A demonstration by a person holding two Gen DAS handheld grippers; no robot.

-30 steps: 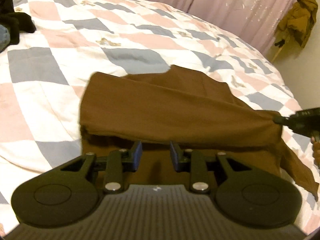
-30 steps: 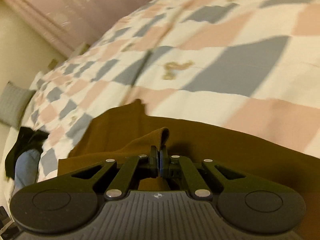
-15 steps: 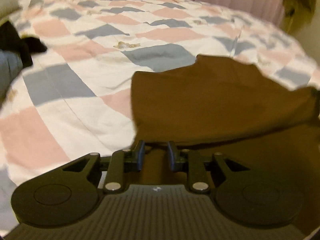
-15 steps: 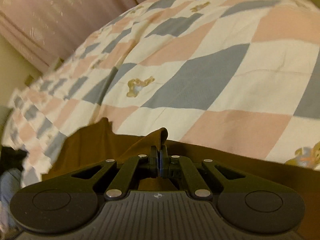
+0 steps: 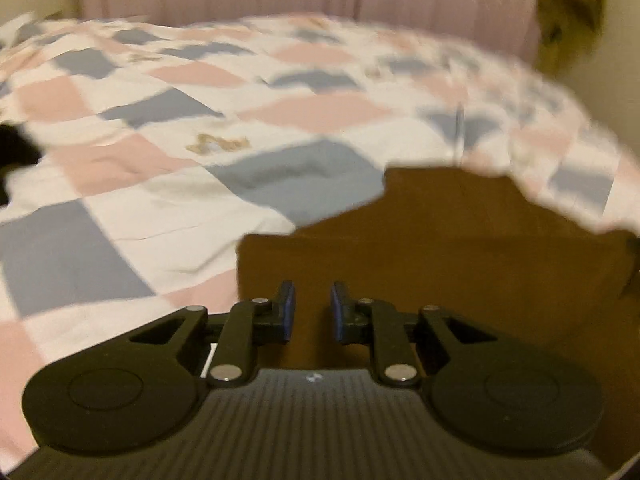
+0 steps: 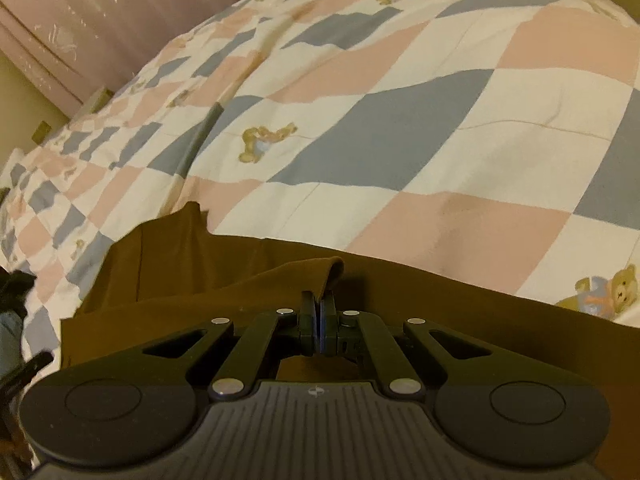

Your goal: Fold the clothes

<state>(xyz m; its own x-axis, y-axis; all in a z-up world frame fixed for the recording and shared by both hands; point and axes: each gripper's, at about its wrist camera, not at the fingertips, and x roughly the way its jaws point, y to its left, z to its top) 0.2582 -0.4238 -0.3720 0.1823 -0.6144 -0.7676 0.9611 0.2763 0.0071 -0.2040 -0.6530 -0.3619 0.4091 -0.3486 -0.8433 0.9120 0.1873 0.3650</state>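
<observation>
**Brown cloth held at one edge, left side free**

The brown cloth (image 6: 192,280) lies on the bed (image 6: 440,128), one edge pinched and lifted by the clenched right tongs (image 6: 319,316). The left tongs (image 5: 311,312) hang released above the cloth (image 5: 460,248). A second ago a raised layer stretched toward three o'clock; now it lies lower, suggesting a fold being laid over. Only the right view shows the pinch; only the left shows a jacket (image 5: 568,12) at one o'clock.

Right gripper (image 6: 319,320) was clamped on a fold of the brown garment (image 6: 240,280), fabric edge curling over the fingertips at 12 o'clock. Garment lay on the checkered quilt (image 6: 400,140). Pink curtain (image 6: 100,12) at 10 o'clock.
</observation>
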